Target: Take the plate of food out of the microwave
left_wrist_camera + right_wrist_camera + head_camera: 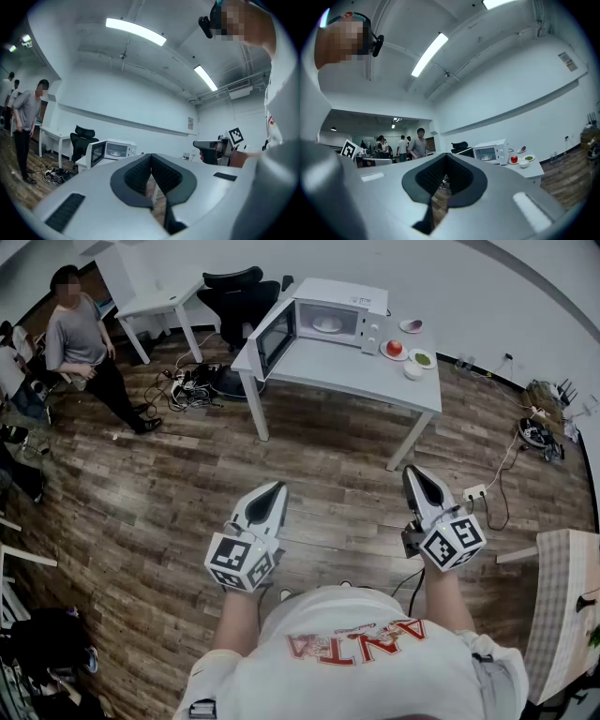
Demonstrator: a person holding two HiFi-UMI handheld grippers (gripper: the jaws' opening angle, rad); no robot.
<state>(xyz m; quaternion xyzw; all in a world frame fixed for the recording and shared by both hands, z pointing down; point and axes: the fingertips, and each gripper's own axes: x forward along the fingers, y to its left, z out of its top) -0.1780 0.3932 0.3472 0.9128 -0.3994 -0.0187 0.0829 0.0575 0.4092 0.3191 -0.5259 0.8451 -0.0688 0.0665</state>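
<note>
Claws: your left gripper (270, 491), right gripper (418, 476) both closed, empty.
Risk: clip microwave door (274, 337) at tabletop's (356, 376) left edge; plate (327, 323) may tip.

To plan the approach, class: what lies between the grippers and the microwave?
Head view: only bare wooden floor between the left gripper, the right gripper and the table carrying the open microwave.

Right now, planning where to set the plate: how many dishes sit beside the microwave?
4, right of the microwave: back dish, red-food plate, green-food plate, white bowl in front. Others may hide behind it.
</note>
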